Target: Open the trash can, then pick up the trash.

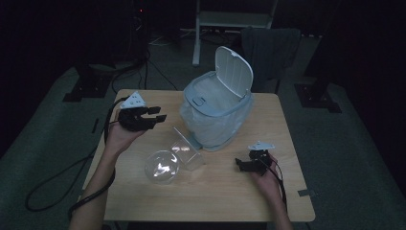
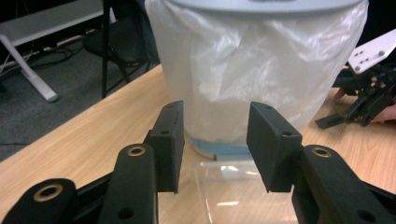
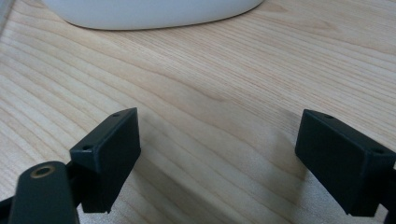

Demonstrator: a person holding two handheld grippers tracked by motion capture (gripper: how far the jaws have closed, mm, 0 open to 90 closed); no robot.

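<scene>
A pale blue bin [image 1: 215, 115] lined with a clear plastic bag stands at the table's back centre, its white lid [image 1: 233, 72] tipped up. In front of it lie a clear plastic box [image 1: 186, 151] and a clear round bowl [image 1: 162, 166]. My left gripper [image 1: 160, 113] hovers open at the left, pointing toward the bin. In the left gripper view its jaws [image 2: 215, 144] stand apart, with the bin [image 2: 252, 60] ahead and the clear box [image 2: 233, 191] just below. My right gripper [image 1: 239, 165] is open low over the table at the right, empty [image 3: 219, 158].
The wooden table [image 1: 215, 191] has bare room along its front and right side. A dark chair [image 1: 270, 52] stands behind the bin. Cables [image 1: 57, 182] trail across the floor at the left. The other gripper [image 2: 369, 100] shows beside the bin in the left gripper view.
</scene>
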